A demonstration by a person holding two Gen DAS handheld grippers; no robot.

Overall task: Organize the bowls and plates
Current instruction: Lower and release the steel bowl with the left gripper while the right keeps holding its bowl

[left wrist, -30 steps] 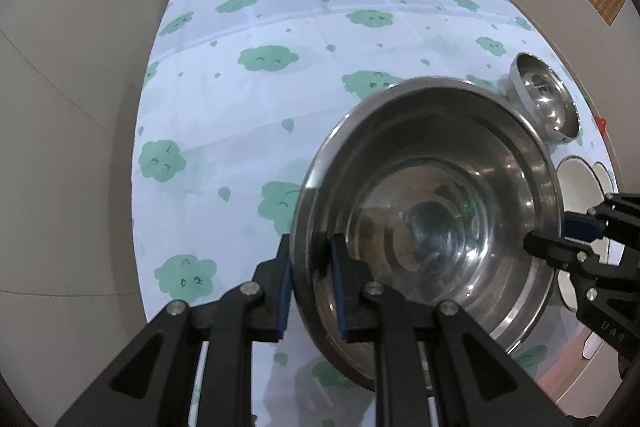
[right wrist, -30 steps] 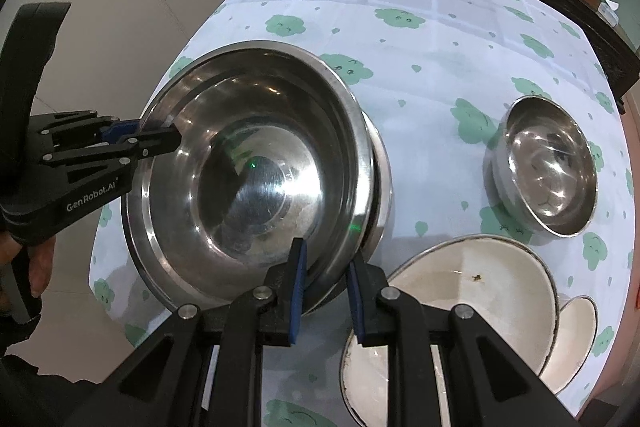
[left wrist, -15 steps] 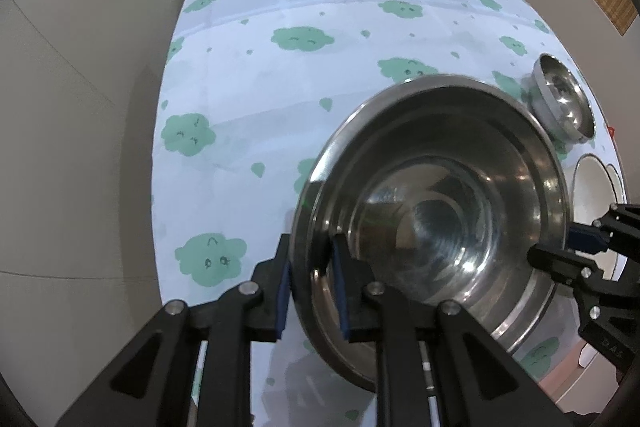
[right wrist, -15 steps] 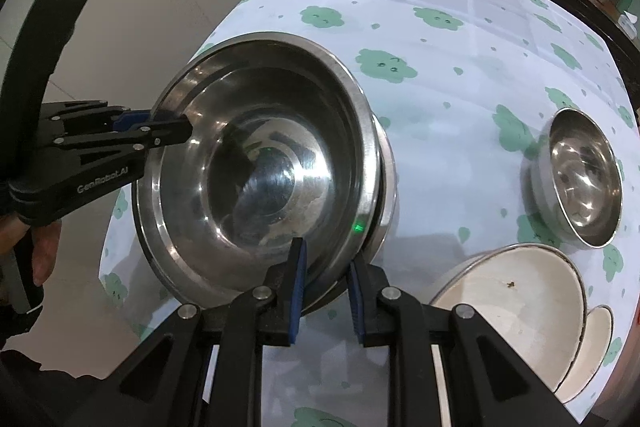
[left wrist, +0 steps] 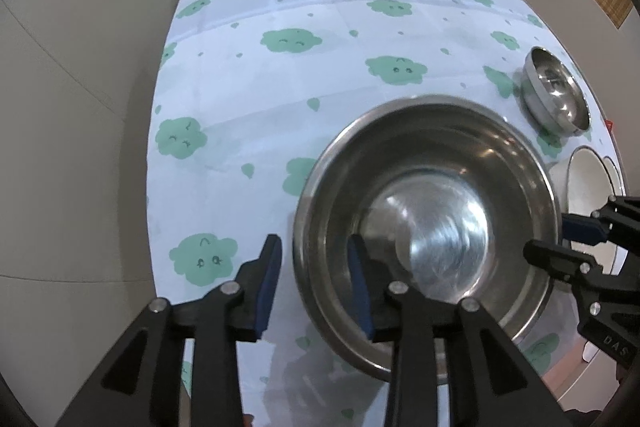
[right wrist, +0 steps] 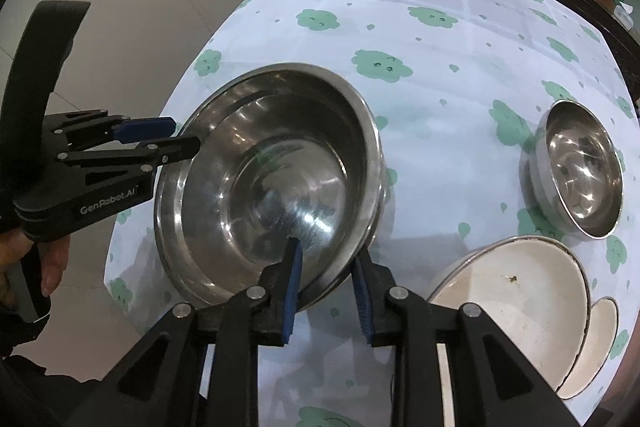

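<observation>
In my left wrist view, my left gripper (left wrist: 314,281) fills the bottom of the frame. Its jaws have just been opening and now stand apart, straddling the near rim of the large, round stainless steel bowl (left wrist: 428,231). One blue-padded finger (left wrist: 269,281) sits outside the wall with a clear gap to the rim, the other inside the basin, so I have let go of the bowl. It sits lower centre-right on the round table with the pale blue cloth printed with green clouds (left wrist: 320,27). At the right edge my right gripper (left wrist: 560,241) reaches over the bowl's far rim. A small stainless steel bowl (left wrist: 556,97) stands at the upper right, well apart.

In my right wrist view, the left gripper (right wrist: 182,135) comes in from the left edge with a hand (right wrist: 44,259) below it, its tips at the large bowl's (right wrist: 264,179) left rim. At bottom centre, my right gripper (right wrist: 326,281) has also just been opening. One blue pad is inside the bowl, the other outside, with the near rim between them. Whether the pads still touch the wall I cannot tell. A second steel rim shows under the bowl's right side. To the right lie a wide white ceramic bowl (right wrist: 516,303) and a smaller white dish (right wrist: 592,343) at the lower right, with the small steel bowl (right wrist: 576,167) above them.
</observation>
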